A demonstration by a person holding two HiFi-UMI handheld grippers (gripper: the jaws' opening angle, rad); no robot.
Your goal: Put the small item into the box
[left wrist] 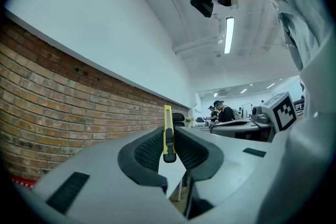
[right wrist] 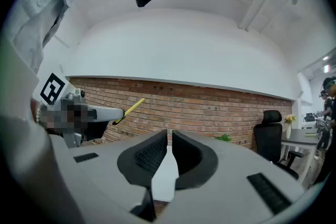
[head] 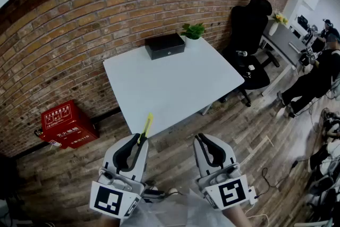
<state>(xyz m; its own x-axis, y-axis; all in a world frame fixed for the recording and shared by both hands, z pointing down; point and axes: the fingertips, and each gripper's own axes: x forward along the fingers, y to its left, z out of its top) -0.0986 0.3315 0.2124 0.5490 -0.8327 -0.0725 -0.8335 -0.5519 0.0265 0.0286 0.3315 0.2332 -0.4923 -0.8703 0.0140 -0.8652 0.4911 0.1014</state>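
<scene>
Left gripper is clamped on the yellow cutter, most of it poking out past the jaws, I'd guess for an easy drop. Right gripper just beside it is pinched together on nothing. Black box sits well ahead at the table's far edge, with bare tabletop in between.

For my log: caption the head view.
Left claw grips a yellow knife short of the white table; black box sits at its far edge.

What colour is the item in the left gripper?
Yellow item with black parts, clearest in the left gripper view.
</scene>
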